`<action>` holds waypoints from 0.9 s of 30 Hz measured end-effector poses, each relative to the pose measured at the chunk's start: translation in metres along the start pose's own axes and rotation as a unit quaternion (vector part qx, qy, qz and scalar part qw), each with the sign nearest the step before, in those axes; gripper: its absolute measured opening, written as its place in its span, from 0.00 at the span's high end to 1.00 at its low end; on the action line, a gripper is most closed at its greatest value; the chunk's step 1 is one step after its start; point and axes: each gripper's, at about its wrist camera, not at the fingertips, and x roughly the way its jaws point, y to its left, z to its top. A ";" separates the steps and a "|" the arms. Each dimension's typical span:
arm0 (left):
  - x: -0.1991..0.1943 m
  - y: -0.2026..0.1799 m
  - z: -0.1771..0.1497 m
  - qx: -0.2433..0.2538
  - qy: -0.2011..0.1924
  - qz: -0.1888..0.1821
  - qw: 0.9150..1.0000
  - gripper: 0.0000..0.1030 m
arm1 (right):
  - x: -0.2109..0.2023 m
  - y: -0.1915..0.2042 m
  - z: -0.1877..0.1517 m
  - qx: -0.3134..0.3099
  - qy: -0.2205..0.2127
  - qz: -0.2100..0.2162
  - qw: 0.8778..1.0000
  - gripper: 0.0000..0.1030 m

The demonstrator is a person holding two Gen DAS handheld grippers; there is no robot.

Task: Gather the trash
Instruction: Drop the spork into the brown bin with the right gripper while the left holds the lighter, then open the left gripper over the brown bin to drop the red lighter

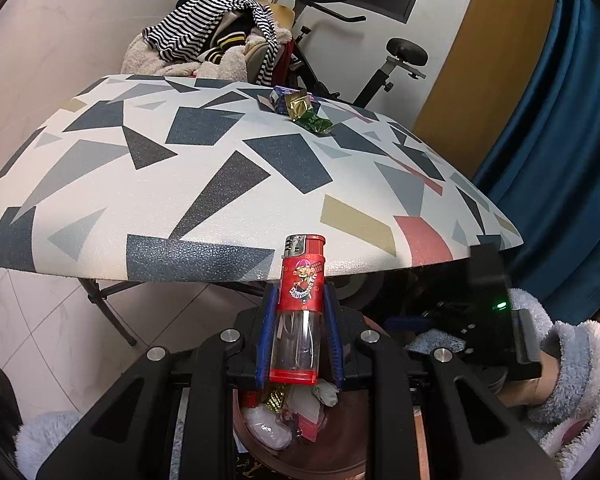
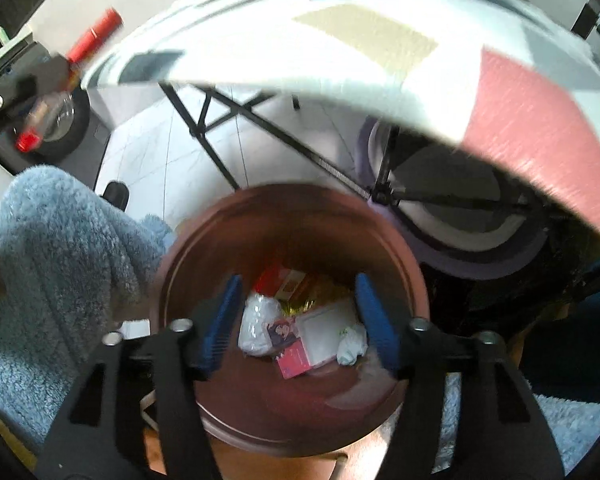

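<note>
My left gripper (image 1: 299,312) is shut on a red and clear lighter (image 1: 300,308), held upright above the brown round bin (image 1: 256,452) in front of the table edge. The lighter also shows blurred in the right wrist view (image 2: 72,76). My right gripper (image 2: 296,312) is open and empty, directly over the bin (image 2: 204,256), which holds several wrappers and crumpled papers (image 2: 300,332). On the far side of the patterned table (image 1: 180,168) lie a green and gold wrapper (image 1: 310,116) and a small blue box (image 1: 278,98).
A chair piled with striped clothes (image 1: 212,40) and an exercise bike (image 1: 380,68) stand behind the table. A blue curtain (image 1: 560,140) hangs at the right. Folding table legs (image 2: 228,120) and a fluffy blue sleeve (image 2: 60,248) are near the bin.
</note>
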 end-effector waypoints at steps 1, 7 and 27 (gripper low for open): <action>0.000 0.000 0.000 0.000 0.000 -0.001 1.000 0.78 | -0.005 0.000 0.000 -0.001 -0.011 -0.001 1.000 0.29; 0.001 -0.005 -0.001 0.006 0.000 -0.006 1.000 0.78 | -0.052 -0.002 -0.001 -0.007 -0.118 -0.016 0.993 0.09; 0.042 -0.039 -0.018 0.088 0.078 0.003 0.993 0.78 | -0.110 -0.037 0.008 0.053 -0.238 -0.121 0.962 0.06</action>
